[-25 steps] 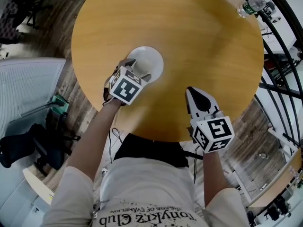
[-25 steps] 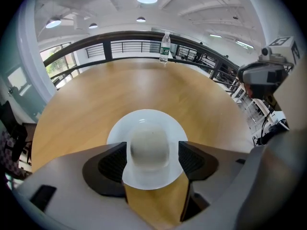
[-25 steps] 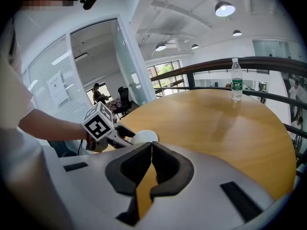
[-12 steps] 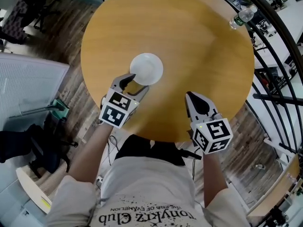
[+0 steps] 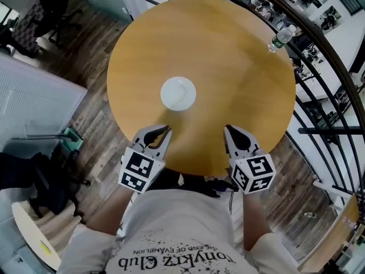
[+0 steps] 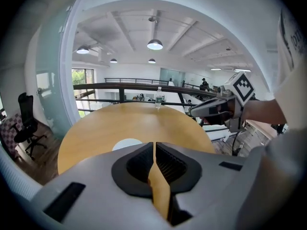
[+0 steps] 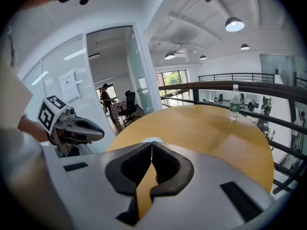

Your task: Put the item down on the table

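Item: white dish (image 5: 178, 93) rests on desk (image 5: 245, 61), apart from both grippers. Left gripper (image 5: 166, 129) jaws have just been closing, now together w/ nothing between. Right gripper (image 5: 227, 128) clenched, empty. Placement judged complete; nothing left.

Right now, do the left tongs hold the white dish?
No, the left tongs have just closed on nothing; the white dish lies apart on the table.

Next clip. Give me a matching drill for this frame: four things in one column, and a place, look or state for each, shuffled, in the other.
Column one
1. white dish
2. water bottle
3. right gripper
4. table

Column two
A. standing upright at the far right rim
B. round, light wood
C. in the middle of the tabletop
D. jaws together, nothing between them

Pairs: 1-C, 2-A, 3-D, 4-B
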